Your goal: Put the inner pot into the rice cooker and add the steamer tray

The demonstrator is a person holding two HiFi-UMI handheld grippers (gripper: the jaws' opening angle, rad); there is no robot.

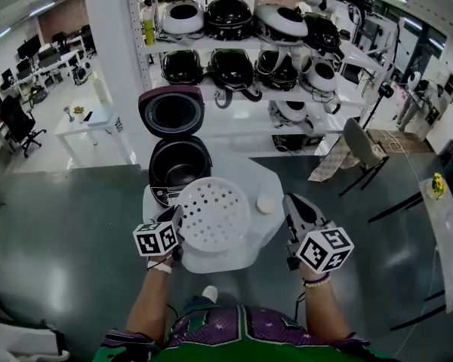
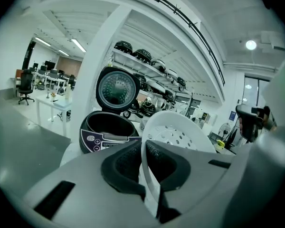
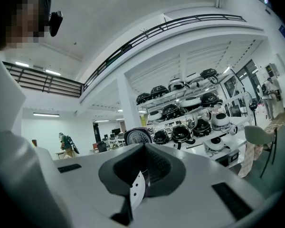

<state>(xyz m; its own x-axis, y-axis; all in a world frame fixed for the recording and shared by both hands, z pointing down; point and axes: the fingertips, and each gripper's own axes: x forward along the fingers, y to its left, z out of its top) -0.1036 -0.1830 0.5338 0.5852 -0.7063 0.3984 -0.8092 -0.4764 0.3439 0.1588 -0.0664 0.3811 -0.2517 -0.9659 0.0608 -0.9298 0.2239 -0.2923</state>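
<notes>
- Two grippers show low in the head view, the left gripper [image 1: 177, 222] at lower left of centre and the right gripper [image 1: 293, 202] at lower right.
- Left jaws stand almost together, clamped on the thin white rim of the steamer tray [image 1: 214, 213]; in the left gripper view [image 2: 145, 161] the rim runs upright through the narrow gap between the dark pads.
- Held by its left edge only, the steamer tray [image 2: 178, 131] is a round, perforated white dish at the middle of the head view, up off the white table [image 1: 275, 178].
- Right jaws are fully together in the right gripper view [image 3: 141, 175]; a thin white sliver with dark dots shows low in the seam, and I cannot tell what it is.
- Right gripper sits apart from the tray's right edge.
- Above the tray, the rice cooker [image 1: 180, 166] stands open with its lid [image 1: 171, 111] raised; the dark inner pot [image 1: 181, 173] sits inside.
- Beside the tray lies a small white disc [image 1: 266, 203].
</notes>
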